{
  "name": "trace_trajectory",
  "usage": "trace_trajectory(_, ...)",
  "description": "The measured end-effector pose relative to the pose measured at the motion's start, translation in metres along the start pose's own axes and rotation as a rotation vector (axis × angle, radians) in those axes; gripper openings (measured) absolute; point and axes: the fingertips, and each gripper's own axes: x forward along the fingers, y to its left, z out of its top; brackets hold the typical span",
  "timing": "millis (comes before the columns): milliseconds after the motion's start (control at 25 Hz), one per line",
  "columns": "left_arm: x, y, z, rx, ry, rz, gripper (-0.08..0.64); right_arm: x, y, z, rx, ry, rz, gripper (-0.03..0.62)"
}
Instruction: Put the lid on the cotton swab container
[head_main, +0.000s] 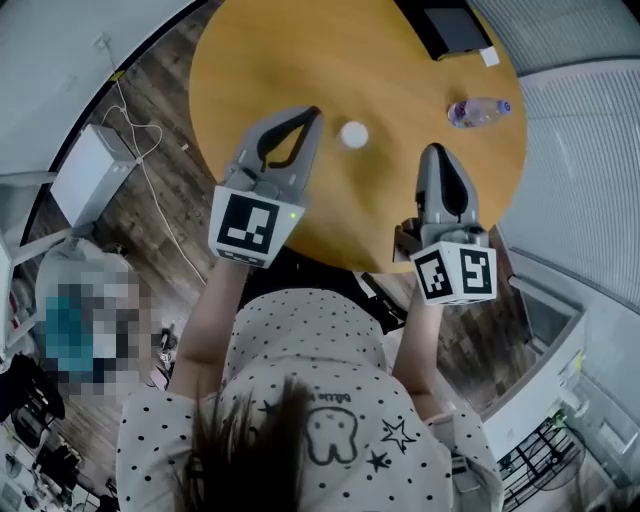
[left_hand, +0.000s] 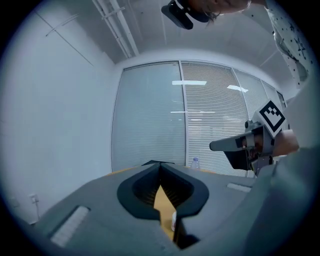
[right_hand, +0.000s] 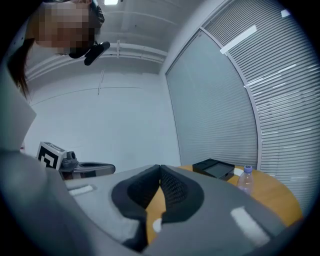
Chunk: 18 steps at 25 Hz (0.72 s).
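The round wooden surface (head_main: 250, 60) spreads out below both grippers. The left gripper (head_main: 313, 113) hangs over it with its jaws closed tip to tip on nothing. The right gripper (head_main: 432, 150) has its jaws shut and empty too. A black box (head_main: 455, 30) and a clear bottle (head_main: 478, 111) sit at the far edge. The small white cotton swab container (head_main: 353, 134) stands alone on the surface between the two sets of jaws, nearer the left tips and touching neither.
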Motion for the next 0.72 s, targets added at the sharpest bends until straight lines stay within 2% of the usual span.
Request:
trace_trajectory(320, -0.036, -0.002, 0.035, -0.021, -0.048, 0.021, 0.009, -0.041, 0.006, 0.027, -0.031, -0.057, -0.032, 0.004)
trace_trajectory(720, -0.062, 0.001, 0.043, -0.009, -0.066, 0.071, 0.009, -0.078, -0.003, 0.019, -0.017, -0.050, -0.067, 0.005)
